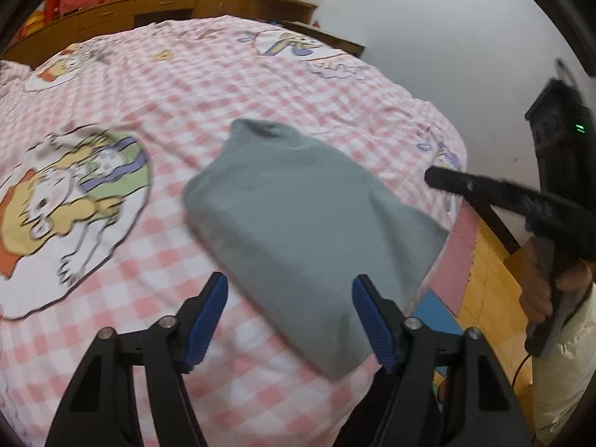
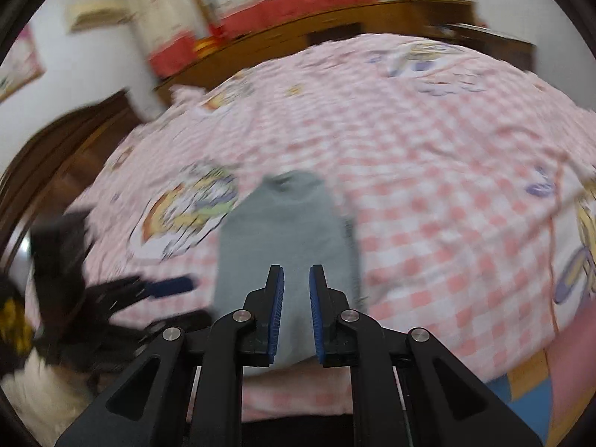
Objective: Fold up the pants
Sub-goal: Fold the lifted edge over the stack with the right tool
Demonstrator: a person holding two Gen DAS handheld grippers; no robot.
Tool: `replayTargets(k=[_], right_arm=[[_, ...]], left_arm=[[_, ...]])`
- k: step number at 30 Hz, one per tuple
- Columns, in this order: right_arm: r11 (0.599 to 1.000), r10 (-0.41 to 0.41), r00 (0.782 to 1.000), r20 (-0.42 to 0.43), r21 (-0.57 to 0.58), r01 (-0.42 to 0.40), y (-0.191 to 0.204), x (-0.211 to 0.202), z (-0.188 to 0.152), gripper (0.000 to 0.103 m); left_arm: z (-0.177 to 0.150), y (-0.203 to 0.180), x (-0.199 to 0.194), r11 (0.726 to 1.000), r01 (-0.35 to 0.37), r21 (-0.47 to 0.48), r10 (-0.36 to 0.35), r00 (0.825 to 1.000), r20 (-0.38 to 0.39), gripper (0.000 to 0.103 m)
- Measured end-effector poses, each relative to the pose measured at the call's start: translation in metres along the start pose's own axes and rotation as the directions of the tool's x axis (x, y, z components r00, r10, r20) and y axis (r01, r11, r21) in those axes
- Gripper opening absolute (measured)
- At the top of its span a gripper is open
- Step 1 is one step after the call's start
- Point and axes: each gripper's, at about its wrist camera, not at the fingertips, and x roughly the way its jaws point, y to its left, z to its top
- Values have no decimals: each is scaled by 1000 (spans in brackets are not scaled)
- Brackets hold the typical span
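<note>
I see the grey pants (image 1: 298, 223) lying folded into a compact bundle on the bed (image 1: 260, 85), near its right-hand near edge, on the pink-and-white checked sheet. A cartoon print (image 1: 70, 201) sits on the sheet just to the left of them.

My left gripper (image 1: 289, 320) hangs over the near end of the bundle with its jaws wide; the blue pads (image 1: 206, 320) stand either side of the cloth without pressing on it, so I am holding nothing there.

My right gripper (image 2: 296, 313) looks along the length of the pants from their near end. Its jaws stand narrow, a slim gap between the pads, and I see grey cloth through that gap but no fabric pinched in it.

In the left wrist view the right gripper shows at the far right, held in a hand (image 1: 547, 290), off the side of the bed. A wooden headboard (image 1: 167, 7) runs along the far side of the bed.
</note>
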Motion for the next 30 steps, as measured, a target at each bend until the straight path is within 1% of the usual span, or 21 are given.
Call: replayTargets(k=[2, 3, 5, 7, 10, 13, 14, 15, 16, 17, 18, 19, 20, 21, 22, 24, 26, 27, 28, 30], right_arm=[[999, -15, 999, -39, -40, 13, 5, 10, -8, 15], [998, -36, 998, -56, -50, 33, 5, 16, -12, 15], [996, -91, 991, -100, -34, 88, -10, 31, -22, 15], [995, -102, 986, -131, -5, 102, -25, 45, -33, 11], [996, -88, 990, -112, 0, 89, -33, 45, -40, 11], [995, -98, 989, -112, -17, 97, -31, 42, -42, 11], [996, -93, 990, -109, -12, 92, -29, 38, -41, 12], [997, -76, 992, -100, 1, 77, -29, 34, -37, 14], [999, -41, 996, -81, 22, 43, -30, 26, -32, 19], [999, -21, 998, -57, 35, 23, -31, 22, -26, 25], [999, -13, 999, -30, 44, 15, -33, 18, -21, 42], [999, -19, 1000, -6, 49, 19, -33, 18, -15, 57], [998, -29, 999, 13, 52, 28, -34, 19, -11, 59], [998, -34, 999, 21, 50, 33, -36, 23, -7, 59], [999, -28, 1000, 14, 47, 27, -36, 27, -5, 59], [998, 7, 1000, -28, 60, -5, -42, 43, -2, 59], [994, 69, 994, -83, 90, -61, -48, 64, -3, 59], [991, 106, 988, -112, 96, -95, -49, 74, -5, 59], [990, 122, 985, -124, 89, -111, -50, 81, -8, 59], [990, 125, 985, -118, 75, -117, -50, 88, -12, 59]], left_arm=[[1, -5, 9, 1000, 14, -3, -14, 1000, -10, 60], [1, -6, 12, 1000, 18, -4, -18, 1000, -15, 59], [-2, -7, 21, 1000, 20, -9, -20, 999, -33, 58], [-5, -5, 30, 1000, 12, -21, -13, 999, -50, 58], [-11, 1, 39, 999, 2, -38, -4, 998, -62, 58], [-16, 7, 45, 998, -35, -59, 30, 996, -87, 62], [-18, 12, 48, 995, -18, -95, 8, 995, -100, 62], [-19, 17, 48, 992, -1, -129, -12, 995, -98, 62], [-20, 22, 45, 985, 22, -171, -38, 995, -88, 62], [-21, 25, 42, 981, 35, -190, -51, 995, -80, 62], [-21, 28, 41, 978, 42, -205, -58, 996, -72, 62], [-21, 31, 40, 975, 47, -219, -63, 996, -64, 62], [-20, 33, 39, 972, 52, -229, -68, 996, -62, 62], [-19, 35, 41, 969, 56, -239, -73, 995, -63, 62], [-18, 36, 43, 966, 60, -250, -79, 995, -65, 62], [-16, 38, 45, 964, 63, -257, -82, 994, -66, 63], [-15, 37, 48, 963, 66, -261, -84, 995, -61, 65], [-13, 37, 49, 963, 68, -262, -86, 995, -58, 66], [-11, 37, 50, 961, 73, -265, -90, 995, -53, 67], [-7, 37, 55, 957, 91, -275, -107, 993, -43, 70]])
